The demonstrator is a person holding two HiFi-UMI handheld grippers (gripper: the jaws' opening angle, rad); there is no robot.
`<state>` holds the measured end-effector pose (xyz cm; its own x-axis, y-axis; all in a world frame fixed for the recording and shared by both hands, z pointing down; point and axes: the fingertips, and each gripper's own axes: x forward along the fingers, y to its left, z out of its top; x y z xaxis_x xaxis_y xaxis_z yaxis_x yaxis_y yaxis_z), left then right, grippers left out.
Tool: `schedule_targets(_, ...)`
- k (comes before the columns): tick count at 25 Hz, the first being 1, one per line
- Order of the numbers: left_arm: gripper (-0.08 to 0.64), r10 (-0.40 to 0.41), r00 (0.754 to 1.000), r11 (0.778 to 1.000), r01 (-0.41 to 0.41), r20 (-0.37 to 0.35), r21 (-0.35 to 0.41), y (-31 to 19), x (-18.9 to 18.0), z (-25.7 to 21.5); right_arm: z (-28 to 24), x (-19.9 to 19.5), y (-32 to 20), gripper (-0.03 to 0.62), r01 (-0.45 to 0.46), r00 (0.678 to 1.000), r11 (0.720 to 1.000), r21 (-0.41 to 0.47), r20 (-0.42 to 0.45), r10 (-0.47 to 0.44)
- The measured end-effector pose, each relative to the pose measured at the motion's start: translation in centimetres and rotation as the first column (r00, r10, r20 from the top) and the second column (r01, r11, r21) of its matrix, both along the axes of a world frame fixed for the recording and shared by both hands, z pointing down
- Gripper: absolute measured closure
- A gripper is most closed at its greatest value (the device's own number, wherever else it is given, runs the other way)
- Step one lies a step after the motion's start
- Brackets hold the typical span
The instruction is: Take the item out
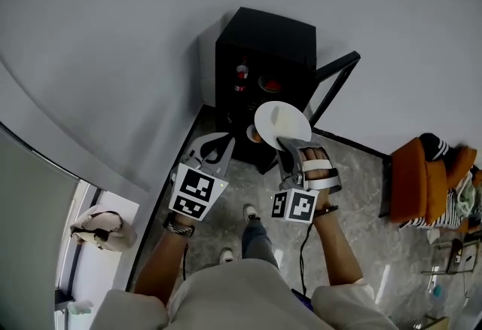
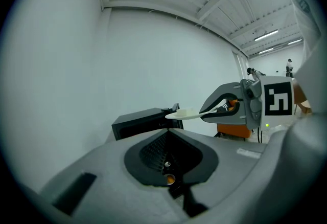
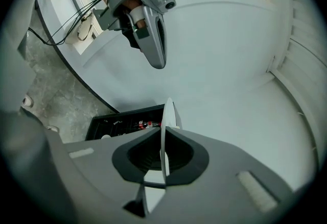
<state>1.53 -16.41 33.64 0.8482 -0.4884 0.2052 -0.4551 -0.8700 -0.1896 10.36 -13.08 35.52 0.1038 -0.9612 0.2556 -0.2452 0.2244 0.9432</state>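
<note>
R claw (image 1: 285, 144) clenched on rim of white plate (image 1: 280, 122), now out of black cabinet (image 1: 267, 35) at plate's 12 o'clock, L claw (image 1: 215, 151) closed, empty, at 9; thin edge grip, so plate may tilt & slip if swung.

The head view looks steeply down from above onto the left gripper (image 1: 213, 148), the right gripper (image 1: 286, 143) and the black cabinet (image 1: 265, 50) by the far wall (image 1: 113, 19). Each gripper view looks closely along its own jaws; both share this cabinet.
</note>
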Motion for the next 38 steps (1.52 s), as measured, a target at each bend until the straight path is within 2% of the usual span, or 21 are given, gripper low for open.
schedule_targets(12, 0.555, 0.012, 0.998, 1.0, -0.012, -0.058, 0.004, 4.1, 0.0, -1.6, -2.2, -0.5, 6.2, 0.566, -0.02, 1.0, 1.0, 0.012, -0.012, 0.02)
schedule_targets(23, 0.555, 0.017, 0.999, 0.999, -0.015, -0.043, 0.041, 6.2, -0.3, -2.0, -3.3, -0.6, 10.4, 0.566, -0.021, 0.999, 1.0, 0.003, -0.027, 0.021)
schedule_targets(38, 0.555, 0.032, 0.999, 0.998, -0.03, -0.036, 0.047, 8.0, -0.3, -1.5, -3.4, -0.2, 12.3, 0.566, -0.051, 0.998, 0.999, 0.016, -0.03, 0.052)
